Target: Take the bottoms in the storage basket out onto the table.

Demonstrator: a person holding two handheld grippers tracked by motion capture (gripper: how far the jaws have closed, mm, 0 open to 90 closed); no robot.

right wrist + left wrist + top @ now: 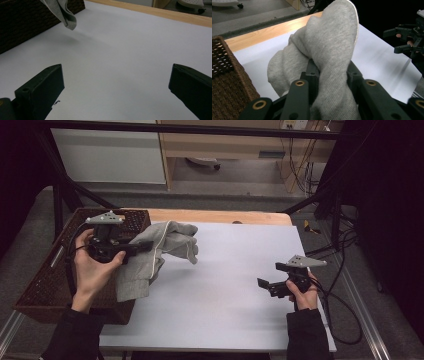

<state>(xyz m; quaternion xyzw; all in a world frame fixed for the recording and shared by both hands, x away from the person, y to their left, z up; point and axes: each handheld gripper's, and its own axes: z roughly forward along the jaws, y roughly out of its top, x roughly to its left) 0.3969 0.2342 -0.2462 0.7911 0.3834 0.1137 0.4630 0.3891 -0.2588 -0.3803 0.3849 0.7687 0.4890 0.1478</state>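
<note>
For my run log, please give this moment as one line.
left tongs: shut on grey garment, lifted beside wicker basket | right tongs: open, holding nothing, over white tabletop

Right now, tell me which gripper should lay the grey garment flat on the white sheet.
Left. The left gripper is already shut on the grey garment, lifted beside the basket. The right gripper waits open over the white sheet, well apart; it could probably help spread a loose end.
</note>
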